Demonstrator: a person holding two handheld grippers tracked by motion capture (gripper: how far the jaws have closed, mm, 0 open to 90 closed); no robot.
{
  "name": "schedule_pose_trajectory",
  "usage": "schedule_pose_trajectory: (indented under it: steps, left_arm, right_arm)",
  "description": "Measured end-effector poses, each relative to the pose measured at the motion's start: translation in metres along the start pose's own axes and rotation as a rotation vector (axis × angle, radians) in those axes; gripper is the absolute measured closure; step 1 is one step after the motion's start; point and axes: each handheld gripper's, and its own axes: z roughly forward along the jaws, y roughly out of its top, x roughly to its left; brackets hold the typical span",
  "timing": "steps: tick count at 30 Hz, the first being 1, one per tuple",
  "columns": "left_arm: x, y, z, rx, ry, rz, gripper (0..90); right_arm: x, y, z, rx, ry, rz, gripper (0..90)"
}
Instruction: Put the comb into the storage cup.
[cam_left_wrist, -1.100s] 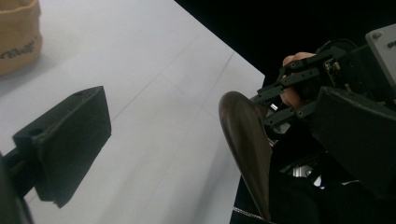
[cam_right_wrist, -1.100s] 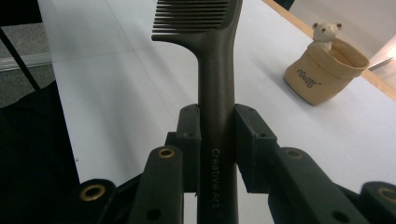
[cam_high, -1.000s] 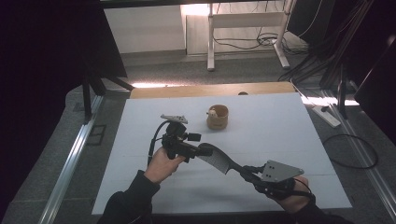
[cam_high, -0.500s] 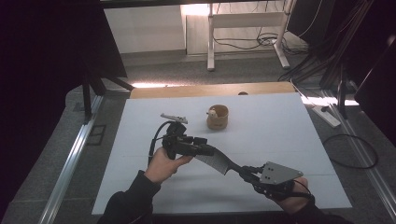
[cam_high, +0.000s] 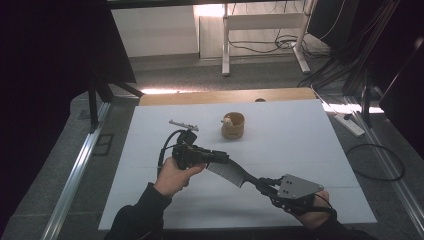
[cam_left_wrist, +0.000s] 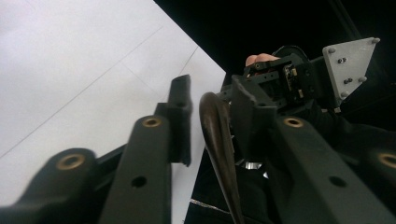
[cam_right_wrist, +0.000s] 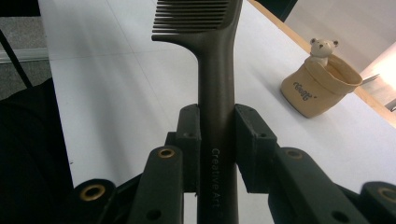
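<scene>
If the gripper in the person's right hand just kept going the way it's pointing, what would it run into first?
Probably the left gripper. The right gripper points up-left along the comb it clamps, and the comb's far end already sits at the left gripper's jaws. The cup with the little bear stands off to the side of that line.

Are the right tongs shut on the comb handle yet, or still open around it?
Shut. In the right gripper view both jaws of the right tongs press against the sides of the comb handle, with no gap showing.

I see the white desk (cam_high: 310, 150); on its far part stand a tan cup (cam_high: 233, 126) and a small metal object (cam_high: 183, 124) to its left.
</scene>
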Motion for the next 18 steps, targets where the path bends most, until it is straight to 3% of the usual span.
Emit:
schedule_pose_trajectory:
  steps: [4,10,18]
  left_arm:
    - [0.0,-0.0004,0.0004,0.005,0.005,-0.009,77.2]
    - [0.0021,-0.0015,0.0015,0.005,-0.038,-0.049,81.6]
    - [0.0036,-0.0028,0.0018,-0.012,-0.055,-0.064,83.5]
  right_arm:
    - [-0.0001,-0.0001,0.0002,0.001,-0.003,-0.003,72.4]
    - [0.0005,-0.0011,0.0023,0.013,-0.014,-0.02,72.2]
    - [-0.0005,-0.0031,0.0054,0.022,-0.015,-0.021,70.9]
